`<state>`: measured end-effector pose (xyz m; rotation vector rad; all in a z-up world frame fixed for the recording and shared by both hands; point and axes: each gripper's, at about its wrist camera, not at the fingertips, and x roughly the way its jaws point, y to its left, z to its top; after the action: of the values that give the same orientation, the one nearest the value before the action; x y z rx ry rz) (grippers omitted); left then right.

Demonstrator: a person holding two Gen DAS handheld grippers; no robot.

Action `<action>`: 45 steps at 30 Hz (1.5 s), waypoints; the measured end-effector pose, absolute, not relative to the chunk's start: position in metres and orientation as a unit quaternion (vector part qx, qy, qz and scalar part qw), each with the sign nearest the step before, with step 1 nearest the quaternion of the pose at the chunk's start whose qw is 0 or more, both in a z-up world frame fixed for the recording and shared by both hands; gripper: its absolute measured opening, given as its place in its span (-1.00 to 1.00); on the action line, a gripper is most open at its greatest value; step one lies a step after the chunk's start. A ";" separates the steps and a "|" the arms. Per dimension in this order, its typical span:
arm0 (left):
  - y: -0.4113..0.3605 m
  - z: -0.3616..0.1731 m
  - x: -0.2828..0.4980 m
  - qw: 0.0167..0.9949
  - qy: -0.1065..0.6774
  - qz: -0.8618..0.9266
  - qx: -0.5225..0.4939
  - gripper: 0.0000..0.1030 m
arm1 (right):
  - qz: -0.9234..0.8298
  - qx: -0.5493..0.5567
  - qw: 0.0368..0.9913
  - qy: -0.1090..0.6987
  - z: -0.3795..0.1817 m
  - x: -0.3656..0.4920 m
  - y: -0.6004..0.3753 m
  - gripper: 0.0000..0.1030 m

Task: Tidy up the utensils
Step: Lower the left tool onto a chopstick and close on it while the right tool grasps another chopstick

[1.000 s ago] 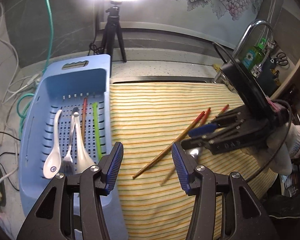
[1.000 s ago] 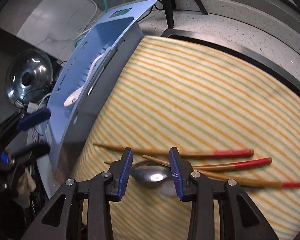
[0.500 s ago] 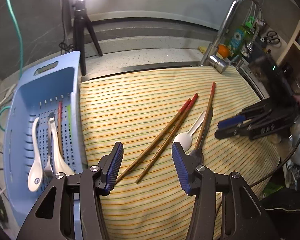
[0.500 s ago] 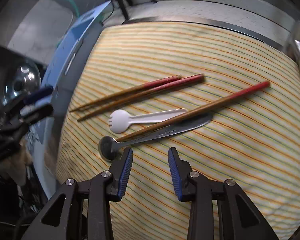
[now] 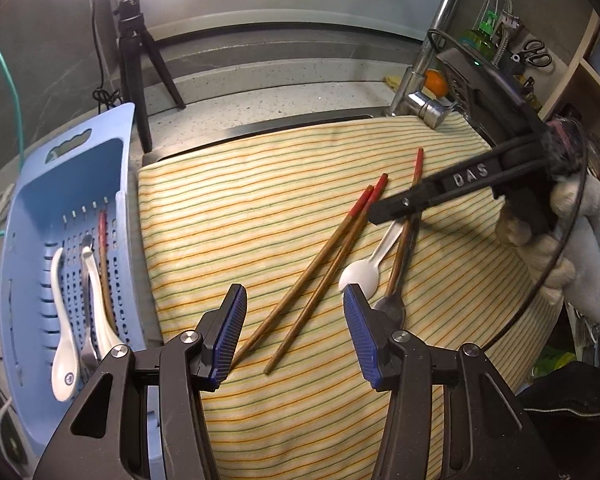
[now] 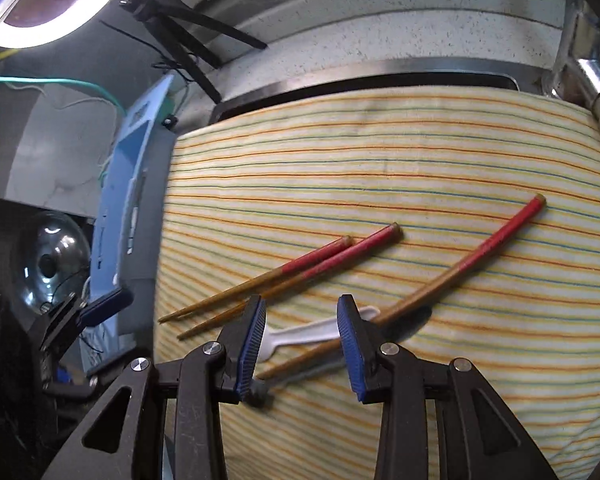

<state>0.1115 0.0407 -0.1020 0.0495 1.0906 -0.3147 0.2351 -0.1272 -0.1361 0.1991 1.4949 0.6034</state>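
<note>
Right wrist view: my right tool (image 6: 300, 344) hangs open just above the white plastic fork (image 6: 300, 334), whose handle runs across the gap, a chopstick (image 6: 440, 280) beside it on the striped cloth (image 6: 380, 160). Left tool (image 5: 294, 332) is open, empty. The blue basket (image 5: 28, 280) holds spoons (image 5: 62, 344).

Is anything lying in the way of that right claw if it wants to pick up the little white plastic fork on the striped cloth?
Yes. A single red-tipped chopstick lies slanted across the white plastic fork's handle end, with a metal spoon alongside it. The right claw hovers open just above this pile, so closing there would likely catch the chopstick too.
</note>
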 end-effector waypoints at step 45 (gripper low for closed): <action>0.003 -0.159 0.234 0.769 0.592 -0.210 0.121 -0.84 | 0.182 0.117 0.719 0.660 -0.145 0.252 -0.081 -0.63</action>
<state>0.2341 0.0032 -0.1588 0.2626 1.2845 -0.4551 0.2516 -0.0809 -0.1449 0.2593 1.4599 0.4032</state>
